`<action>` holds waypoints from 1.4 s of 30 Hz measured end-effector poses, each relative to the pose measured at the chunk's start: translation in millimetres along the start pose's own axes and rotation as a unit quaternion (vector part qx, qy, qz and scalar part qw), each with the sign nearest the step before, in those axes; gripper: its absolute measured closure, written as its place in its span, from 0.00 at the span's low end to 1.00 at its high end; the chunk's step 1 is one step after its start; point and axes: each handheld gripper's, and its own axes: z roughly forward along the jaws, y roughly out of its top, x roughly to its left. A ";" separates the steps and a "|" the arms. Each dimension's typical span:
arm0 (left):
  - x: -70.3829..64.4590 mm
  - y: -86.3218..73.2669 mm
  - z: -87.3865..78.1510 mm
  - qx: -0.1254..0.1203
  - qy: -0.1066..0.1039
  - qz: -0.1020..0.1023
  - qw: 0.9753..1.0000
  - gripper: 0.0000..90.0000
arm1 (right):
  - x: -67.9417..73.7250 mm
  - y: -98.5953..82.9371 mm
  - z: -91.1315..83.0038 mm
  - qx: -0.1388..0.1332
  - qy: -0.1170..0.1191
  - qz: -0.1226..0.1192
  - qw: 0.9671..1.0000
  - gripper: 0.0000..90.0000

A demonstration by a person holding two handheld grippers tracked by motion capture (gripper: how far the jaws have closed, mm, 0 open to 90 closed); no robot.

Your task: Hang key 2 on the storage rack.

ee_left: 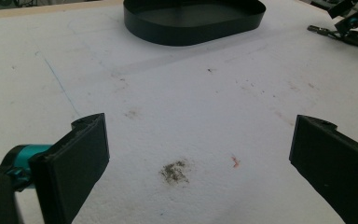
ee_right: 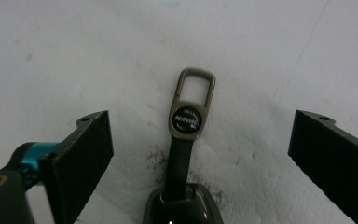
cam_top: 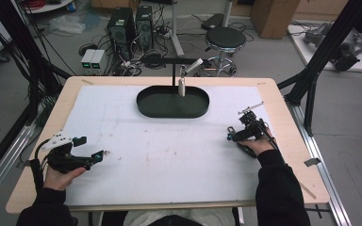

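Observation:
A key fob lies on the white mat [ee_right: 74, 46] between the wide-apart jaws of my right gripper [ee_right: 200, 140], which is open. The fob has a dark glossy body [ee_right: 182, 207], a black strap [ee_right: 177, 161], a round black badge [ee_right: 187, 120] and a tan metal loop [ee_right: 196, 86] pointing away from me. Nothing touches the fingers [ee_right: 81, 154]. In the high view the right gripper [cam_top: 232, 133] rests at the mat's right side. My left gripper [cam_top: 94, 147] hovers at the near left, open and empty, with its jaws [ee_left: 198, 144] spread over stained mat.
A black oval tray [cam_top: 143, 101] sits empty at the back centre of the mat, and its wall [ee_left: 191, 35] is seen ahead of the left gripper. A thin stand with a small white part [cam_top: 181, 86] rises behind the tray. The other gripper [ee_left: 349, 23] is at far right.

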 end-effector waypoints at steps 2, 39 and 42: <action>0.4 0.1 -0.5 0.000 0.000 0.000 1.000 0.06 | 0.5 -2.9 1.3 0.013 -0.003 -0.007 1.000 0.20; 1.0 -0.1 0.2 0.004 0.003 0.001 1.000 0.06 | -5.2 -17.2 -31.7 -0.073 0.051 0.049 0.995 0.94; 0.8 -0.1 0.6 0.005 0.004 0.001 1.000 0.06 | -8.2 -17.1 -40.8 -0.103 0.066 0.059 0.991 0.94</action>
